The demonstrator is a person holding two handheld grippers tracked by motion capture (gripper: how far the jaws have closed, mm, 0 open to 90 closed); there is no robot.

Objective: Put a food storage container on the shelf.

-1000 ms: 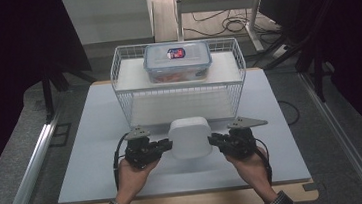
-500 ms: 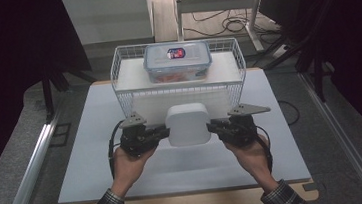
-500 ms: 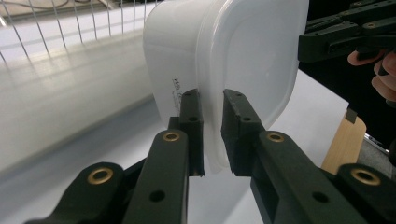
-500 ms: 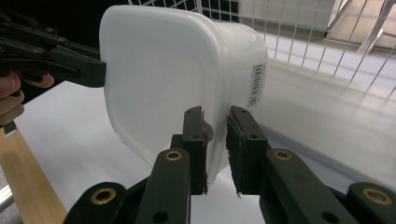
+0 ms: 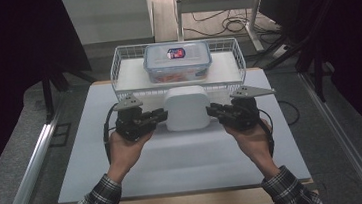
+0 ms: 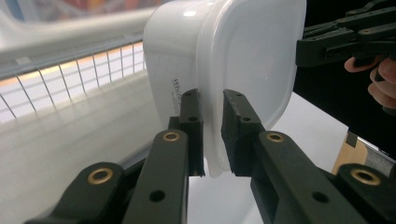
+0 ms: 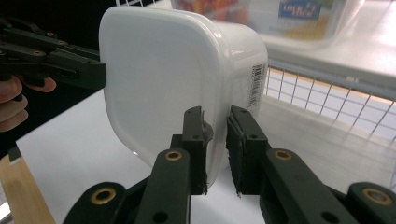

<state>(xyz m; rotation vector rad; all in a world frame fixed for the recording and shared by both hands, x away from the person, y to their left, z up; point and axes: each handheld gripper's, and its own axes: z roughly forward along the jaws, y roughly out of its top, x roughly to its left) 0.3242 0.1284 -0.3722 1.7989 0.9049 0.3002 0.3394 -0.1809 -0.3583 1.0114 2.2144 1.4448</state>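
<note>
Since the earlier frame: white lidded plastic container (image 5: 186, 108) carried farther from the person, now close before the wire basket (image 5: 237, 59), clear of the white surface (image 5: 184, 157). Held from both flanks: left tool (image 5: 162, 115) pinching its left rim, right tool (image 5: 211, 111) pinching its right rim, jaws nearly together on the lip. Container sits squarely between the tools, neither hand nearer. Basket lies just beyond, already holding a clear clip-lid food box (image 5: 177, 61); likely destination, over the near wall.
</note>
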